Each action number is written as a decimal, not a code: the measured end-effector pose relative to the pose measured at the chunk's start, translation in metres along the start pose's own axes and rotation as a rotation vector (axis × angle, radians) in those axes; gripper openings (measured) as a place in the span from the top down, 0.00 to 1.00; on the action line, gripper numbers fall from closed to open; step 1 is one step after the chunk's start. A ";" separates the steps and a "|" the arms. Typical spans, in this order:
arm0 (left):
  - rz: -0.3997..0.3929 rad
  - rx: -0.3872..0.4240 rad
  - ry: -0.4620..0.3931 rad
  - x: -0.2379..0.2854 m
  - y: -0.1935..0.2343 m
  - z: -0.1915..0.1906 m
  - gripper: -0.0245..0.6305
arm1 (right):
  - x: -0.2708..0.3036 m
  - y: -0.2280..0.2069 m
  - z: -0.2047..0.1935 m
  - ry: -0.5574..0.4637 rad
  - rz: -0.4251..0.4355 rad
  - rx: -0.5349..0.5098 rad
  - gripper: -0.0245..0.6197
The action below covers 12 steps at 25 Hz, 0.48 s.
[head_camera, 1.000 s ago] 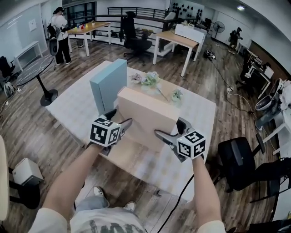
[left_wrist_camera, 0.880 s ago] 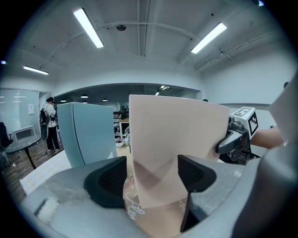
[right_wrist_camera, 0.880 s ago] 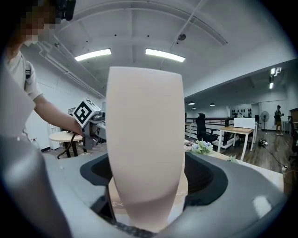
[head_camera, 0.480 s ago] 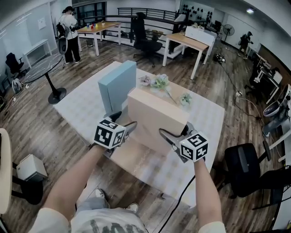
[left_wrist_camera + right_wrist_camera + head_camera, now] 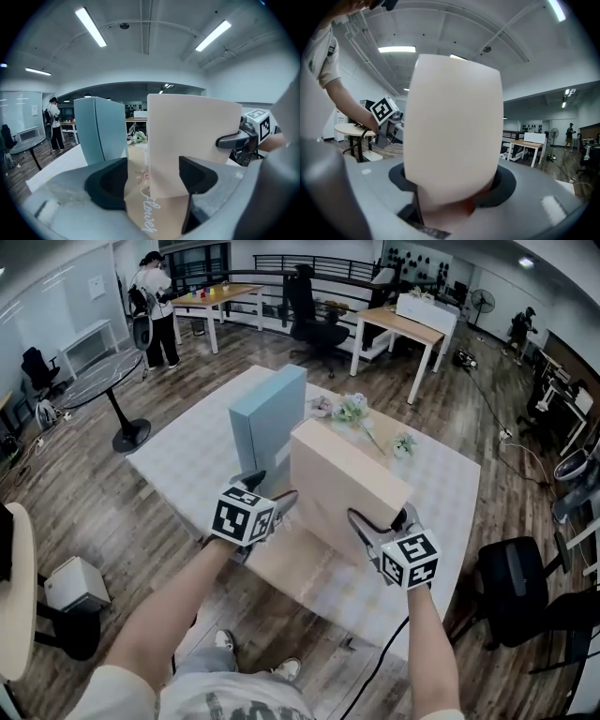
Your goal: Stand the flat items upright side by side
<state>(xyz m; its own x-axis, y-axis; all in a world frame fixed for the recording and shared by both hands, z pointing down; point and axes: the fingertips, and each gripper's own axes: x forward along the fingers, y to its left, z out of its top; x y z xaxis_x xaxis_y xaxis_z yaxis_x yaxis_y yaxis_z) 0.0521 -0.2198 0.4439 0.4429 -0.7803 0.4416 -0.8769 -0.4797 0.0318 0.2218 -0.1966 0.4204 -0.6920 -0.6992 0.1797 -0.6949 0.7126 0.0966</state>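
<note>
A beige box (image 5: 347, 484) stands on its long edge on the table, next to an upright light-blue box (image 5: 267, 423) at its left. Under it lies a flat tan item (image 5: 291, 563) printed "Flower" (image 5: 140, 206). My left gripper (image 5: 272, 491) is at the beige box's near left corner. In the left gripper view the box (image 5: 192, 140) sits between its jaws (image 5: 152, 180), against the right pad with a gap at the left pad. My right gripper (image 5: 384, 518) is closing on the box's right end, which fills the jaws (image 5: 452, 187).
The table carries a white patterned cloth (image 5: 187, 446). Small flower sprigs (image 5: 352, 409) lie behind the boxes. Office chairs (image 5: 516, 587), desks and a round side table (image 5: 103, 381) stand around on the wood floor. A person (image 5: 155, 296) stands far off at the back left.
The right gripper's jaws have narrowed around the beige box's right end. Both grippers and the box have kept their places on the table; only the head camera has shifted.
</note>
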 end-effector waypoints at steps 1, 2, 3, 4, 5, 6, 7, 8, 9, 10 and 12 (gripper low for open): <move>0.002 -0.002 -0.002 -0.003 0.005 -0.001 0.41 | 0.003 0.002 0.000 0.000 -0.023 0.002 0.48; 0.003 -0.005 -0.005 -0.005 0.009 -0.001 0.42 | 0.005 0.003 0.001 0.000 -0.047 0.006 0.48; 0.003 -0.009 -0.009 -0.008 0.014 -0.001 0.42 | 0.007 0.004 0.001 0.001 -0.072 0.010 0.49; 0.002 -0.012 -0.013 -0.010 0.019 -0.001 0.42 | 0.010 0.004 0.002 0.003 -0.097 0.014 0.49; -0.001 -0.014 -0.017 -0.012 0.024 0.000 0.42 | 0.013 0.005 0.003 0.005 -0.122 0.019 0.49; -0.005 -0.015 -0.020 -0.013 0.029 0.000 0.42 | 0.016 0.007 0.005 0.007 -0.147 0.025 0.49; -0.009 -0.016 -0.023 -0.015 0.035 -0.001 0.42 | 0.020 0.008 0.006 0.010 -0.171 0.032 0.49; -0.013 -0.017 -0.024 -0.016 0.041 -0.002 0.41 | 0.024 0.010 0.006 0.014 -0.194 0.040 0.49; -0.016 -0.017 -0.025 -0.017 0.047 -0.003 0.41 | 0.029 0.011 0.007 0.018 -0.217 0.045 0.49; -0.020 -0.017 -0.025 -0.018 0.054 -0.003 0.42 | 0.034 0.013 0.007 0.023 -0.241 0.047 0.49; -0.033 -0.015 -0.029 -0.020 0.068 -0.003 0.41 | 0.043 0.017 0.009 0.032 -0.291 0.044 0.49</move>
<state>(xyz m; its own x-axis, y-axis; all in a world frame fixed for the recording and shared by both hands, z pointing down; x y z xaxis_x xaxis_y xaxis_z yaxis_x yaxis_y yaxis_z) -0.0169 -0.2356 0.4402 0.4765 -0.7756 0.4140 -0.8644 -0.4992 0.0598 0.1784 -0.2155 0.4209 -0.4560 -0.8712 0.1819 -0.8717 0.4784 0.1062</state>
